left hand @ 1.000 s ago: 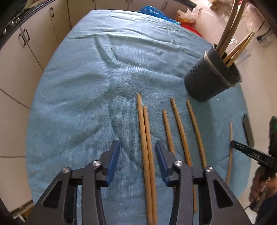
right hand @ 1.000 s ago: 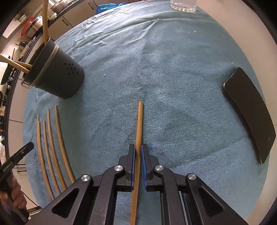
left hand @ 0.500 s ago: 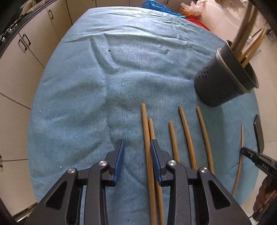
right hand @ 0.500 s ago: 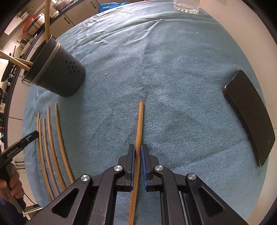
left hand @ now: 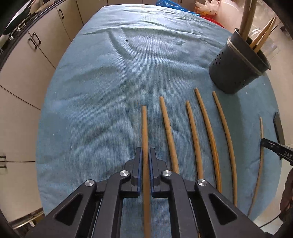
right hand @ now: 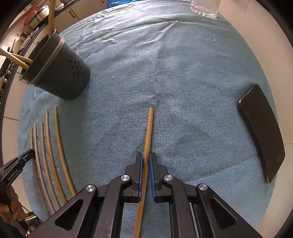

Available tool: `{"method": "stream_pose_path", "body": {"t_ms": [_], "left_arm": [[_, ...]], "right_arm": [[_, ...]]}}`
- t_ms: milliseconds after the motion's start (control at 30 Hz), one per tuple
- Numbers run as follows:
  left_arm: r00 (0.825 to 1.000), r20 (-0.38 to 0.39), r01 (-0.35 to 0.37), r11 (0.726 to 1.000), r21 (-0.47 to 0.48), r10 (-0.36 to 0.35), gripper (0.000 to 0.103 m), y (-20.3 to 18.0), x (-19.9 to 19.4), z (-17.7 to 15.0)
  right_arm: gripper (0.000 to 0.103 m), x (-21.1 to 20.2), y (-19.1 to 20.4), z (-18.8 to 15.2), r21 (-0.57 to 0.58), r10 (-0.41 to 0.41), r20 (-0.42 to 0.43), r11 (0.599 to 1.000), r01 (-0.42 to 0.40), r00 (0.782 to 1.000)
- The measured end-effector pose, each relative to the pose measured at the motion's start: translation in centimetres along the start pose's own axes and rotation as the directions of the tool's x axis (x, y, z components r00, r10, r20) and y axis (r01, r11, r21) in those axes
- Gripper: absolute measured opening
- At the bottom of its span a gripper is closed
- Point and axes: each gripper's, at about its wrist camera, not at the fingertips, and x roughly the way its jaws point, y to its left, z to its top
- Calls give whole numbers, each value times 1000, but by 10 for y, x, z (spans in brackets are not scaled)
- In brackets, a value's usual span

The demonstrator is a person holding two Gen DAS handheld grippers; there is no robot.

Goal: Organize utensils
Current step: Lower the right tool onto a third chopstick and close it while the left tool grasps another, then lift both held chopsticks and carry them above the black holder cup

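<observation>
Surface (left hand: 87, 95): a blue towel is covering it and filling most of both wrist views.
Holder (left hand: 238, 67): a dark perforated cup is standing at the upper right of the left wrist view, upper left of the right wrist view, with several chopsticks leaning out of it.
Phone (right hand: 261, 131): a black slab is lying flat at the right edge of the right wrist view.
Glass (right hand: 204, 8): it is sitting at the top edge of the right wrist view.
Loose chopsticks (left hand: 194, 139): four are lying side by side right of centre in the left wrist view, below the holder.
Left gripper (left hand: 146, 161): its jaws are closing on one chopstick (left hand: 144, 128), the blue pads pressing its sides.
Right gripper (right hand: 145, 163): it is clamping a single chopstick (right hand: 149, 128) at lower centre, apart from the row.
</observation>
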Motion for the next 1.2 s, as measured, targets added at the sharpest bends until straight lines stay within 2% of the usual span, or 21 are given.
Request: {"method": "stream_pose_path", "body": {"t_ms": [100, 267, 533, 733, 1200], "left_arm": [[999, 33, 33, 999, -14, -32, 6, 5, -13, -11], [988, 134, 78, 996, -32, -73, 6, 9, -50, -22], [946, 311, 96, 995, -8, -89, 6, -3, -119, -32], [925, 365, 106, 994, 11, -102, 6, -11, -151, -32], [905, 411, 107, 994, 21, -106, 6, -16, -177, -30]], "right_arm": [[6, -5, 1, -4, 12, 46, 21, 999, -46, 999], [6, -37, 12, -12, -32, 114, 131, 993, -110, 985], [6, -97, 21, -27, -129, 200, 319, 977, -167, 926], [6, -114, 16, -31, -136, 232, 369, 971, -194, 900], [6, -134, 21, -37, -186, 278, 423, 958, -218, 862]]}}
